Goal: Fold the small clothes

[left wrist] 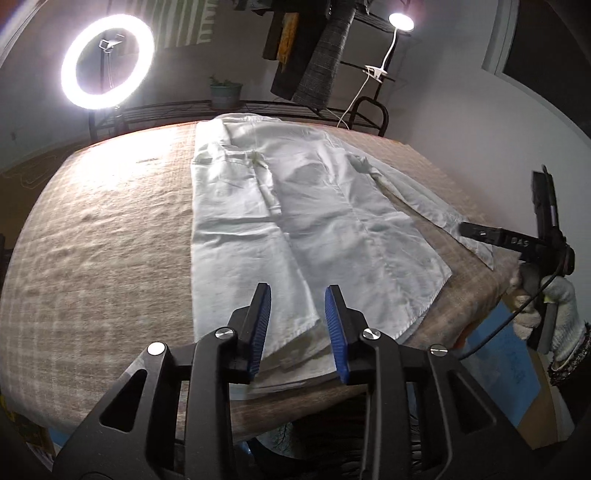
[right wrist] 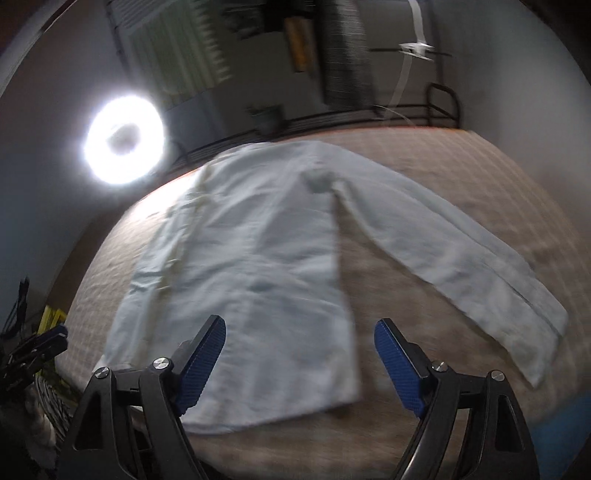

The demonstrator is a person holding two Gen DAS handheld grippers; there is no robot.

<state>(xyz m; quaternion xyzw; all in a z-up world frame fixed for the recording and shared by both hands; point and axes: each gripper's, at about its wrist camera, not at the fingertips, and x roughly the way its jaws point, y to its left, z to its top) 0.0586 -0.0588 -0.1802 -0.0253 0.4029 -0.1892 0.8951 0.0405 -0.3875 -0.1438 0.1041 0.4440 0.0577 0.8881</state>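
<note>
A white long-sleeved shirt (left wrist: 295, 206) lies flat on the table, its left part folded in so the left edge runs straight. Its right sleeve (right wrist: 461, 251) stretches out towards the table's right edge. My left gripper (left wrist: 298, 291) is open and empty, just above the shirt's near hem. My right gripper (right wrist: 300, 326) is open wide and empty, above the hem's right corner. In the left wrist view it (left wrist: 469, 230) shows at the right, its tip over the sleeve cuff. The shirt (right wrist: 251, 266) fills the middle of the blurred right wrist view.
A beige checked cloth covers the table (left wrist: 92, 240). A ring light (left wrist: 107, 61) stands behind the far left edge, and a black metal rack (left wrist: 258, 110) with a plant pot (left wrist: 225, 94), hanging clothes and a clip lamp (left wrist: 400, 22) behind the far edge.
</note>
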